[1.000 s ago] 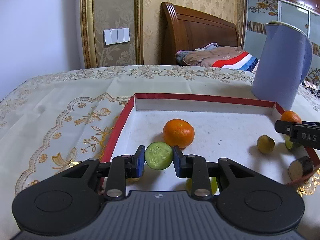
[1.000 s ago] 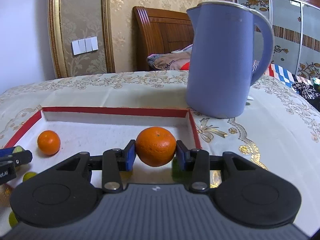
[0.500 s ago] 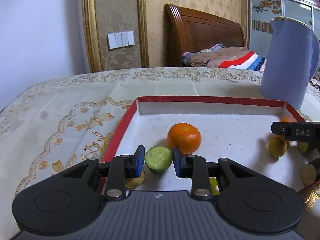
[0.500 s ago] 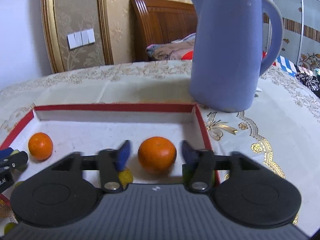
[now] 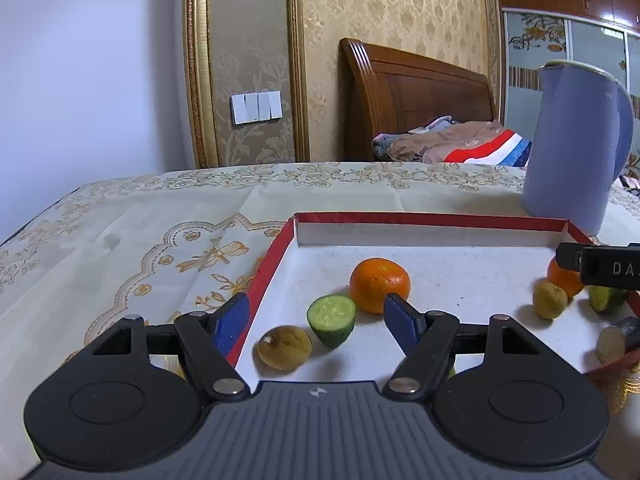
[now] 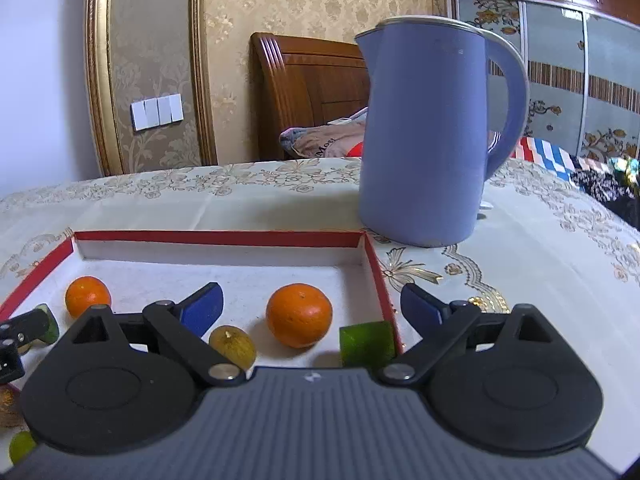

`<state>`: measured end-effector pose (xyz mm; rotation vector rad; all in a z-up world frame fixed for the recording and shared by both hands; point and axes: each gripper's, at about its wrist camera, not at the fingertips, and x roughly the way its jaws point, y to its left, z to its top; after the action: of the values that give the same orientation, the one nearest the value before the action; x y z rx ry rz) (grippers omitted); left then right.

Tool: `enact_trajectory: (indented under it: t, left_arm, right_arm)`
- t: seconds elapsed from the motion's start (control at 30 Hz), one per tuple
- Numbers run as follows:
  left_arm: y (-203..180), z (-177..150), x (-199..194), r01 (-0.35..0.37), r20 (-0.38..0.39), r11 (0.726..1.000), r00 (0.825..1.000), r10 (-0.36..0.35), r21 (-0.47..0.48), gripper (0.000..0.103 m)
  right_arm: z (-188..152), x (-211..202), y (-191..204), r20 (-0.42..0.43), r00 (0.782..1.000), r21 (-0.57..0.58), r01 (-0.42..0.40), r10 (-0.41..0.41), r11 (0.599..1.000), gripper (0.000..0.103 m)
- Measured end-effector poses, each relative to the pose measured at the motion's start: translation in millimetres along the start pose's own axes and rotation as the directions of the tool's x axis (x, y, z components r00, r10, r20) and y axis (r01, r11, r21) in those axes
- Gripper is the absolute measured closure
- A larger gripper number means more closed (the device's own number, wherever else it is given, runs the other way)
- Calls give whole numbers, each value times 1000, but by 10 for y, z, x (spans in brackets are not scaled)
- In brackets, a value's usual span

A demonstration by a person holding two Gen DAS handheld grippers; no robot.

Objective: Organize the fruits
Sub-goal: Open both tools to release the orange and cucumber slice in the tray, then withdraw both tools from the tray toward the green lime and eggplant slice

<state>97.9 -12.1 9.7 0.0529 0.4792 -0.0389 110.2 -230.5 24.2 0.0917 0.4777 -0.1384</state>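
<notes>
Left tongs (image 5: 316,320) are opening around nothing: the cucumber half (image 5: 332,320), cut face pale and seedy, sits free between their blue pads on the red-rimmed tray (image 5: 432,219), a dull brown fruit (image 5: 284,348) just left, a glossy orange (image 5: 380,285) behind.

Right tongs (image 6: 310,306) are opening wide too; the round, dimpled orange (image 6: 299,315) rests loose straight ahead between them, beside a green chunk (image 6: 366,344) by the tray's right wall, on the embroidered tabletop (image 6: 520,248).

A home bedroom: wooden headboard (image 5: 416,92), bedding (image 5: 452,144), wardrobe (image 6: 560,80), damask wallpaper (image 5: 392,8).
</notes>
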Motion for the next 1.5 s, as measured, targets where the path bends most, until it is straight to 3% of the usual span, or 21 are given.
enact_trajectory:
  t: [0.33,0.73,0.97,1.1,1.5]
  left_arm:
    - [310,-181,-351,65,-14,988,998,-68,-140,29]
    - [265,-315,-497,111,-46,989,992,-116,-97,29]
    - [235,-375,-569,196,-63,977,978,-201,-86,29]
    - [184,-383,-581,182,-59,982,981,-185,-54,29]
    - [211,-389,-581,181,-69,981,980,-186,-73,29]
  right_arm:
    - [-185,-317,-215,2,999,65,-39,39,997,4]
    - [-470,-682,-343,18,998,103,-65,63,993,0]
    - [-476,-656,-325,0,998,96,-57,57,994,0]
    - [-479,-676,-326,8,998,97,-63,62,993,0]
    - [-526,-730,-264,-2,998,56,-63,63,996,0]
